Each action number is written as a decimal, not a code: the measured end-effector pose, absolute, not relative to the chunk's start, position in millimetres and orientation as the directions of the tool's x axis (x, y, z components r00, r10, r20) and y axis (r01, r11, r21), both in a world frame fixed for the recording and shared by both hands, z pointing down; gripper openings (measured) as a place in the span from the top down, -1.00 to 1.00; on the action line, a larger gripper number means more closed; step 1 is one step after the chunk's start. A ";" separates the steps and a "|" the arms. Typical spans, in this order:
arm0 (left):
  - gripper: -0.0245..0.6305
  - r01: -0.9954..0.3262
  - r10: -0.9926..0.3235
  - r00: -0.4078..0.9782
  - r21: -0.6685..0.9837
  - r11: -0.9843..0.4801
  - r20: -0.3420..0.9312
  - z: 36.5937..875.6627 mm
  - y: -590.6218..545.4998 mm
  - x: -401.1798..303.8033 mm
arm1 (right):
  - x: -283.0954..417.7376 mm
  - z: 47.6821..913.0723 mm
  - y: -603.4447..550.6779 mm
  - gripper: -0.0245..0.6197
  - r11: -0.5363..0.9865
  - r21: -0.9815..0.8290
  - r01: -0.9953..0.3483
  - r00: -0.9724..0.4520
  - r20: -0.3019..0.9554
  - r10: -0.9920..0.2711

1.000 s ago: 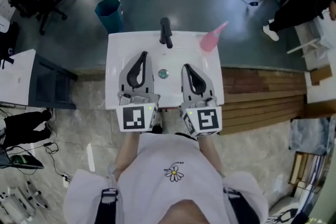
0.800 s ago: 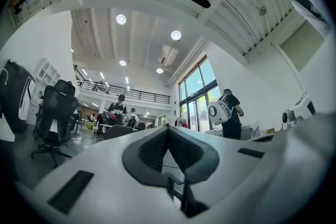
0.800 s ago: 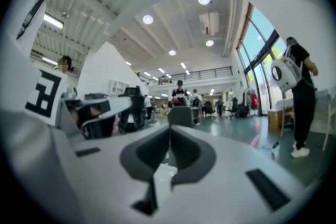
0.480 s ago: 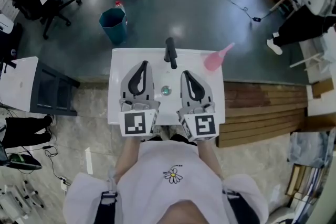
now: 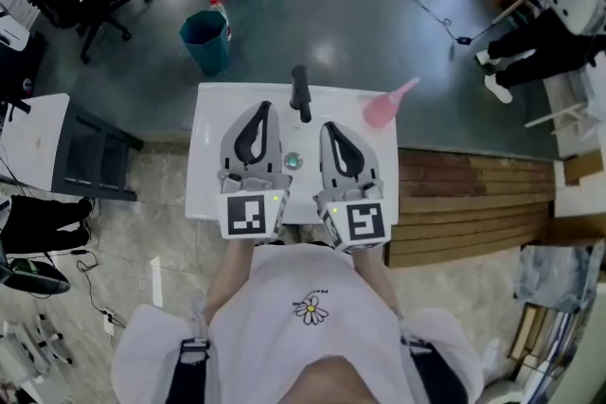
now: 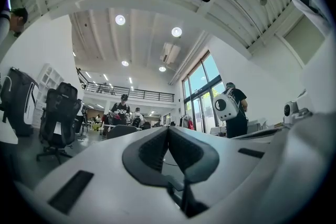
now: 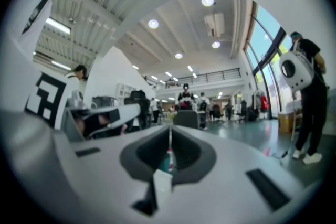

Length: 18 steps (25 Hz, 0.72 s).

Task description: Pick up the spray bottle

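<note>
The pink spray bottle [image 5: 384,108] stands at the far right corner of the white sink unit [image 5: 210,194], its nozzle pointing up and to the right. My left gripper [image 5: 262,107] and right gripper [image 5: 328,127] are held side by side over the basin, both pointing away from me. Each one is shut with nothing between its fingers. In the left gripper view the left gripper [image 6: 168,129] has its pads meeting at the tip, and the right gripper [image 7: 170,129] looks the same in the right gripper view. The bottle sits to the right of and beyond the right gripper, and neither gripper view shows it.
A black faucet [image 5: 300,94] rises at the basin's far edge between the two grippers, with the drain [image 5: 293,162] below it. A teal bin [image 5: 205,40] stands on the floor beyond. Wooden planks [image 5: 473,194] lie to the right, a dark cabinet [image 5: 90,156] to the left.
Both grippers have edged forward over the basin, closer to the faucet. They stay shut, and the spray bottle has not moved on the sink.
</note>
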<state>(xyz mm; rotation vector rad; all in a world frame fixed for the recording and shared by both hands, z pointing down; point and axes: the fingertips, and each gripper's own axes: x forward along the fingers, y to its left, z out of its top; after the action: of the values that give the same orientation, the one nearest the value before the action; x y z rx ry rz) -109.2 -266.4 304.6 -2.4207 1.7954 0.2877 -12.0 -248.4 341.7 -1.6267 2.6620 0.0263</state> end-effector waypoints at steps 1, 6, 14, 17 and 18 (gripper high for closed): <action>0.86 -0.956 -0.935 0.280 0.022 -0.292 -0.218 304.9 -265.9 -108.6 | -12.1 342.4 -247.7 0.83 0.460 -0.005 -0.888 -0.460 -0.025 -0.888; 0.86 -0.957 -0.934 0.278 0.020 -0.290 -0.223 302.2 -266.8 -101.0 | -11.7 339.0 -249.2 0.83 0.474 -0.015 -0.881 -0.473 -0.035 -0.880; 0.86 -0.949 -0.926 0.306 0.009 -0.315 -0.222 304.7 -267.3 -84.3 | -7.1 335.6 -249.2 0.83 0.494 -0.028 -0.869 -0.493 -0.055 -0.869; 0.86 -0.950 -0.922 0.303 -0.007 -0.311 -0.242 302.7 -268.5 -81.9 | 4.6 337.0 -257.1 0.82 0.470 -0.046 -0.882 -0.467 -0.054 -0.883; 0.86 -0.950 -0.920 0.305 -0.014 -0.312 -0.246 302.3 -268.7 -80.3 | 9.5 338.5 -260.3 0.82 0.455 -0.050 -0.889 -0.453 -0.048 -0.890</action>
<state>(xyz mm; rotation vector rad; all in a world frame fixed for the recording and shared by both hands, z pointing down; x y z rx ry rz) -80.3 -268.7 302.3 -2.4075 1.7407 0.2883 9.5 -260.3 338.5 -1.6055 2.6215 -0.0270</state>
